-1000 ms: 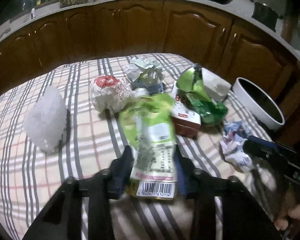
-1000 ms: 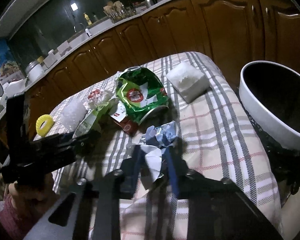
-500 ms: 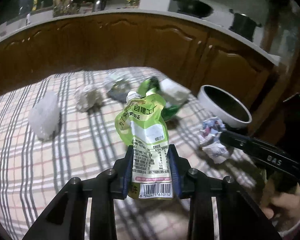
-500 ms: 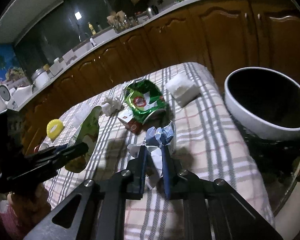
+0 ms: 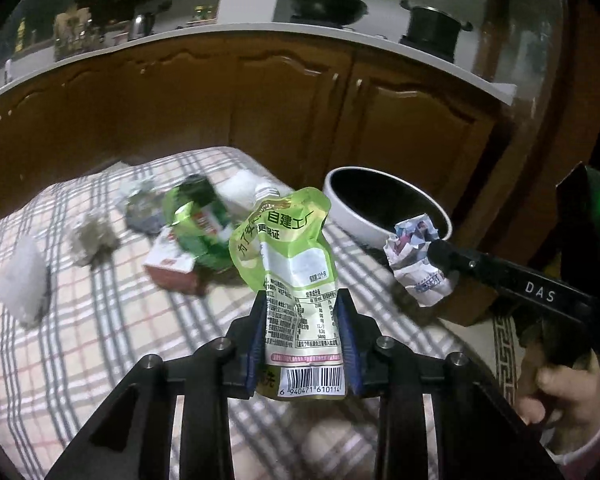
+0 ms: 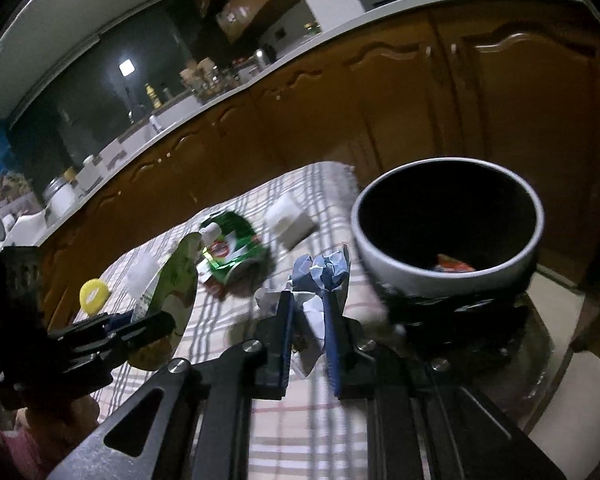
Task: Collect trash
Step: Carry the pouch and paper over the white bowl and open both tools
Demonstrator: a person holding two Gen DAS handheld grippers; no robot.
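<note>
left claw (image 5: 303,334) pinched the green pouch (image 5: 290,256) above the table (image 5: 112,320); right claw (image 6: 308,322) pinched the paper wad (image 6: 320,270) beside the bin (image 6: 448,236), i judged for dropping both in.

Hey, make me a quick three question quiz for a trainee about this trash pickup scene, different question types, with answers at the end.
1. True or false: the left hand-held gripper is shut on a green spouted pouch lifted off the checked tablecloth.
2. Multiple choice: what does the right hand-held gripper hold? A) a yellow ring B) a crumpled paper wad C) a white foam block
3. Fill in: the white-rimmed bin beside the table already holds something coloured ____.

Key:
1. True
2. B
3. Orange-red; a small piece shows at the bottom, and what it is cannot be told.
</note>
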